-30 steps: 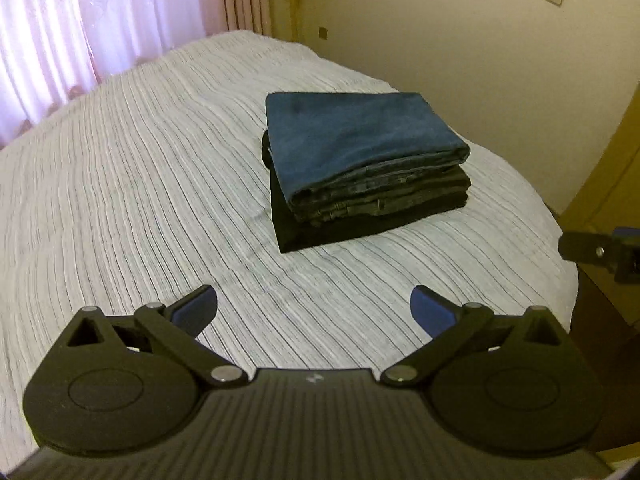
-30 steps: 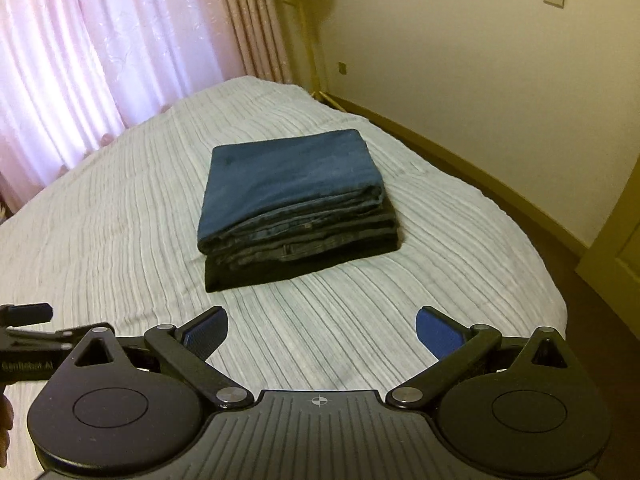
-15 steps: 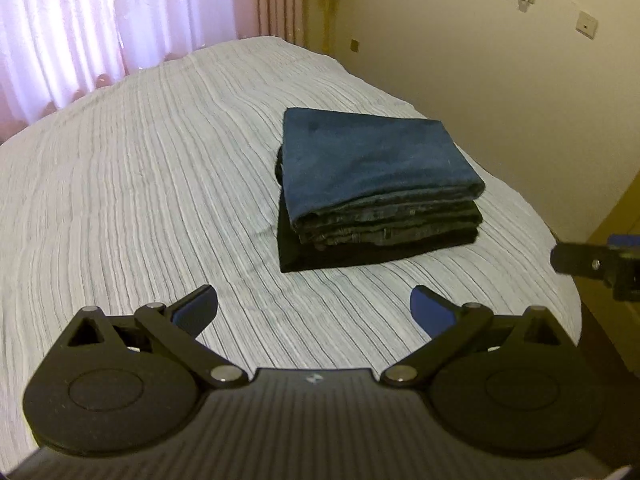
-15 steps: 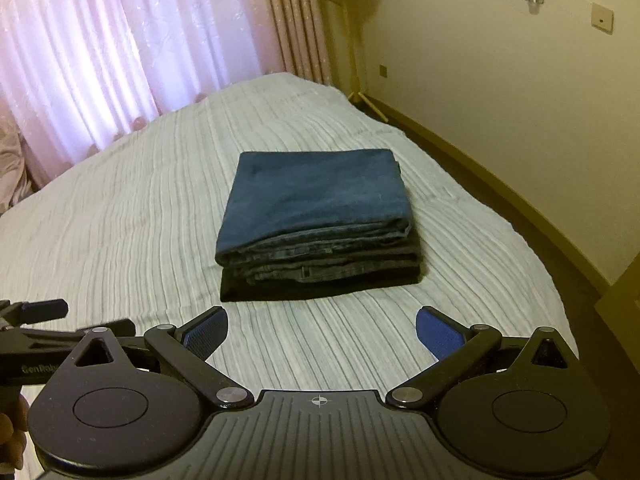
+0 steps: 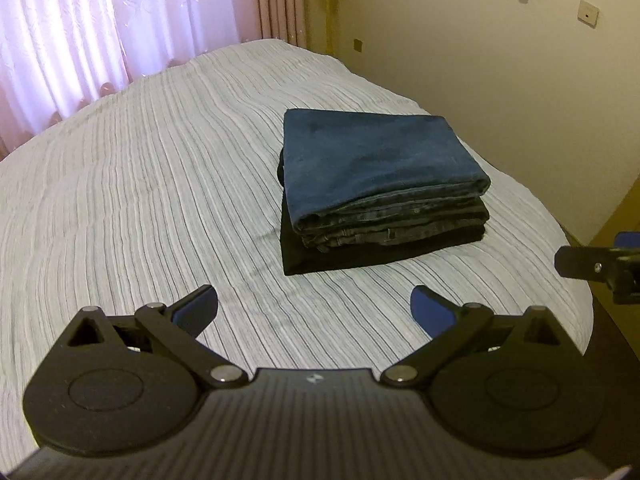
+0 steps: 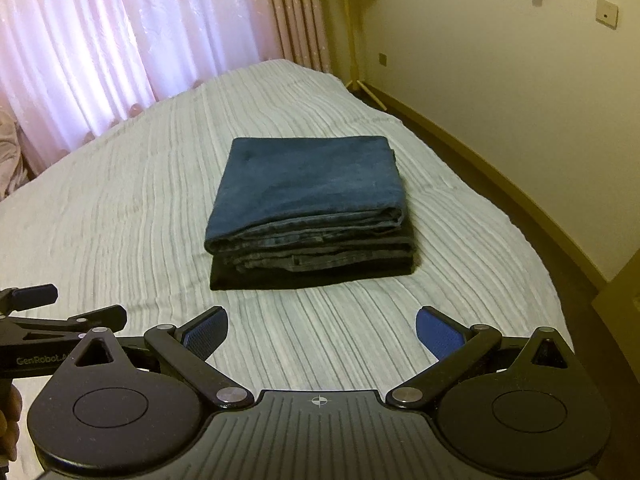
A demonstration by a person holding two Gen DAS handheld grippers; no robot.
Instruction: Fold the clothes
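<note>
Sitting on the striped bed cover (image 6: pixel 120 216) is a neat pile of folded clothes (image 6: pixel 308 208), with a blue piece on top, grey jeans in the middle and a black piece at the bottom. Both the left gripper (image 5: pixel 314 310) and the right gripper (image 6: pixel 322 330) hang near the pile with fingers spread wide, holding nothing. White letters on the left gripper's side read "GenRobot".

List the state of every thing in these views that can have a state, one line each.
left hand-held gripper: open, empty, above the bed
right hand-held gripper: open, empty, above the bed
stack of folded clothes: folded, piled, blue garment on top, black at the bottom
striped bedspread: spread flat
pink curtains: drawn shut
</note>
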